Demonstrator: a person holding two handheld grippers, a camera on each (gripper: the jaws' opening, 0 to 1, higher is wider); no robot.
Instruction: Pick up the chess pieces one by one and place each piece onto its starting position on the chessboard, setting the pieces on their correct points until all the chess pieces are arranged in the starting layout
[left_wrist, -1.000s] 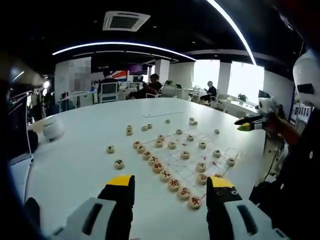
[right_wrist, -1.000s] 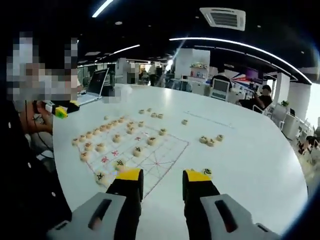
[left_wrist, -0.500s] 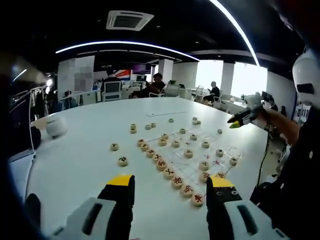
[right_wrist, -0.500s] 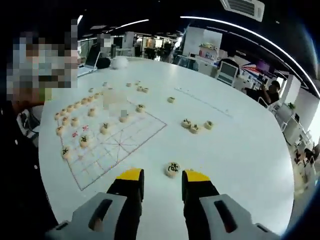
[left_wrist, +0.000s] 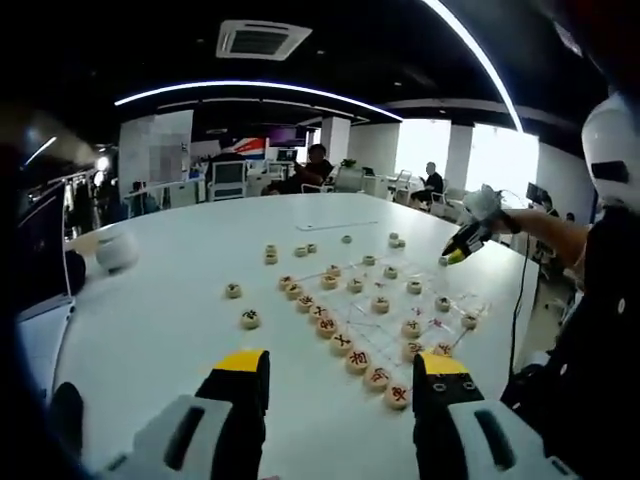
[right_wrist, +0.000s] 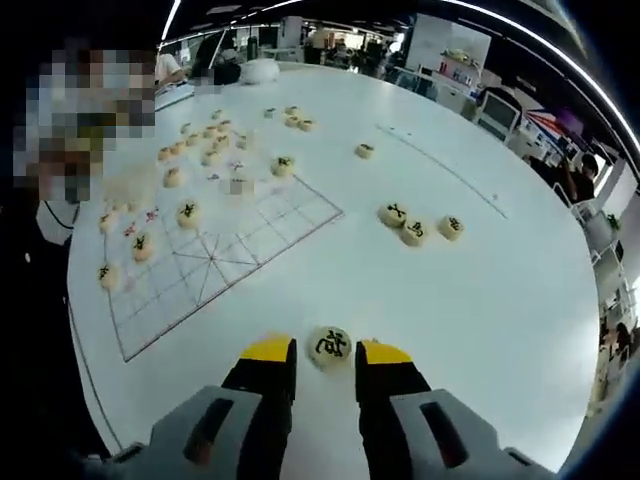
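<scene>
A white table (left_wrist: 170, 300) carries a thin-lined chessboard (left_wrist: 400, 300) with round wooden pieces. A row of red-marked pieces (left_wrist: 343, 345) runs along its near edge in the left gripper view. My left gripper (left_wrist: 342, 375) hovers open in front of that row, holding nothing. In the right gripper view, my right gripper (right_wrist: 327, 352) is low over the table beside the chessboard (right_wrist: 220, 250). It is open, with a black-marked piece (right_wrist: 331, 345) lying between its yellow tips. The right gripper (left_wrist: 465, 238) also appears beyond the board's far side, held by a person's arm.
Three loose pieces (right_wrist: 415, 230) lie together right of the board, one more (right_wrist: 365, 151) farther off. Two loose pieces (left_wrist: 240, 305) sit left of the board. A white rounded object (left_wrist: 115, 250) stands far left. People sit at desks behind the table.
My right gripper has dropped toward the loose black-marked piece, which now lies between its tips, and its jaws have narrowed a little. The left gripper has barely moved.
</scene>
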